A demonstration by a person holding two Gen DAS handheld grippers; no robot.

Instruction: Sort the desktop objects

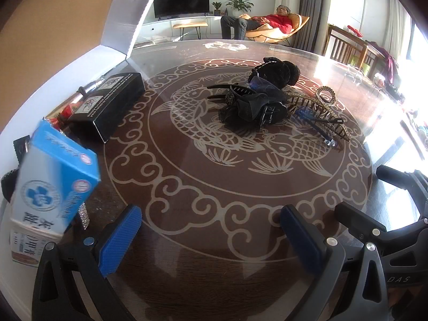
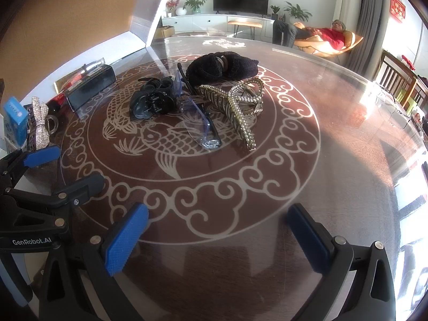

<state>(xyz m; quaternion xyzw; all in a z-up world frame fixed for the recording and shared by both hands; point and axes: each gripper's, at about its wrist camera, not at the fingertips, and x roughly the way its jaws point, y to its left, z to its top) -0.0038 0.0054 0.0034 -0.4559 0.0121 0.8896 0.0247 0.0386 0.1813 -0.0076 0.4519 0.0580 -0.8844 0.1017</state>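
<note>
A pile of hair accessories lies at the table's middle: a black fuzzy scrunchie (image 2: 222, 65), black claw clips (image 2: 152, 101), a gold rhinestone claw clip (image 2: 240, 104) and clear blue glasses (image 2: 200, 125). The pile also shows in the left wrist view (image 1: 267, 99). A black box (image 1: 112, 104) and a blue and white box (image 1: 53, 179) stand at the left edge. A rhinestone bow clip (image 2: 40, 123) lies beside the blue box (image 2: 14, 123). My left gripper (image 1: 211, 238) is open and empty above the table. My right gripper (image 2: 216, 238) is open and empty, near the front.
The round dark table (image 2: 334, 174) has a fish pattern under glass. A white wall ledge (image 1: 88, 64) borders its left side. A person (image 1: 267, 24) reclines in a chair far behind. Wooden chairs (image 2: 396, 83) stand at the right.
</note>
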